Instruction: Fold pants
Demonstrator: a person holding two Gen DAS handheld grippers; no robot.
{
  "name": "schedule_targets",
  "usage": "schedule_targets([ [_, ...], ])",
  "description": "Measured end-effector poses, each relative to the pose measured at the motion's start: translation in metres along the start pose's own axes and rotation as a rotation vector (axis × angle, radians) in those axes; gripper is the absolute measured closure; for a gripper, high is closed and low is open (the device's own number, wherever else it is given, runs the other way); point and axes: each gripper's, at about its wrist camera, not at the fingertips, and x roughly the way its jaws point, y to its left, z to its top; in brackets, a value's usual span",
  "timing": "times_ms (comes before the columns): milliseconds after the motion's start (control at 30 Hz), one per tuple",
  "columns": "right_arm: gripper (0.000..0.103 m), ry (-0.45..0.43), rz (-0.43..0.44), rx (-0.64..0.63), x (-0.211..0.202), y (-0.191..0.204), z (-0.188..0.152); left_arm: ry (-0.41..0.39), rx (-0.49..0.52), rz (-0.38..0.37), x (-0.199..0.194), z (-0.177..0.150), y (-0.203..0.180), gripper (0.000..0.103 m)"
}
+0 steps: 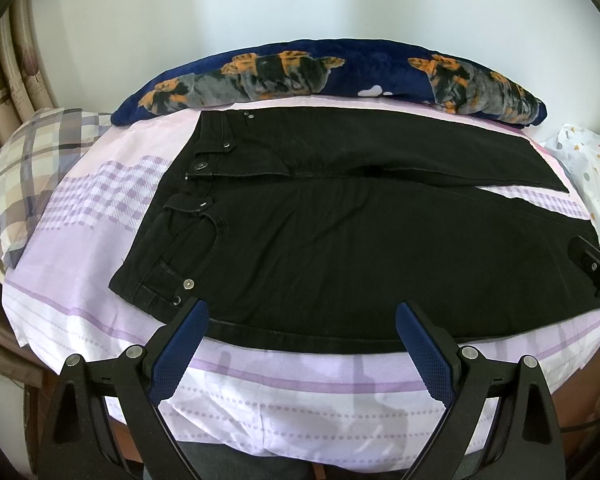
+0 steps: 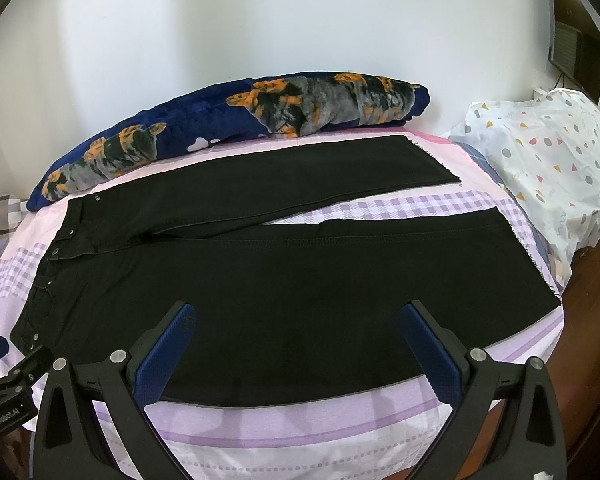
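Note:
Black pants point(image 1: 340, 240) lie flat on the lilac bed sheet point(image 1: 300, 392), front up, with the buttoned waistband at the left and both legs running right, slightly spread. My left gripper point(image 1: 302, 312) hovers open over the near edge of the hip, by the pocket rivets, holding nothing. In the right wrist view the pants point(image 2: 280, 280) fill the middle, and my right gripper point(image 2: 298, 312) stands open over the near leg's edge, also holding nothing. Each gripper shows at the edge of the other's view: the right gripper point(image 1: 592, 260) and the left gripper point(image 2: 4, 364).
A navy blanket point(image 1: 300, 76) with orange and grey print lies along the wall behind the pants. A plaid pillow point(image 1: 32, 160) sits at the left end of the bed. A white bag point(image 2: 540, 152) with coloured shapes sits at the right end. The bed's near edge is just under the grippers.

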Motion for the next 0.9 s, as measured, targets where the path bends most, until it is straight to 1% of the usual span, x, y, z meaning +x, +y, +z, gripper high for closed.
schedule_targets([
  [67, 0.002, -0.018, -0.008, -0.01, -0.002, 0.002, 0.0, 0.0, 0.0, 0.0, 0.0, 0.0, 0.0, 0.008],
  [300, 0.002, -0.089, 0.029, 0.012, -0.011, -0.002, 0.004, -0.004, -0.002, -0.008, 0.003, 0.001, -0.001, 0.008],
  [467, 0.002, -0.108, 0.041, 0.029, -0.014, -0.003, 0.006, 0.004, -0.006, -0.032, 0.01, 0.006, 0.004, 0.008],
  [533, 0.002, -0.101, 0.052, 0.024, -0.012, -0.002, 0.006, 0.007, -0.012, -0.041, 0.014, 0.009, 0.007, 0.008],
  [700, 0.001, -0.034, 0.102, 0.042, 0.003, 0.001, 0.01, 0.013, -0.04, -0.081, 0.024, 0.019, 0.021, 0.008],
  [900, 0.002, -0.004, 0.157, 0.06, 0.026, 0.009, 0.028, 0.022, -0.094, -0.128, 0.049, 0.049, 0.059, 0.009],
])
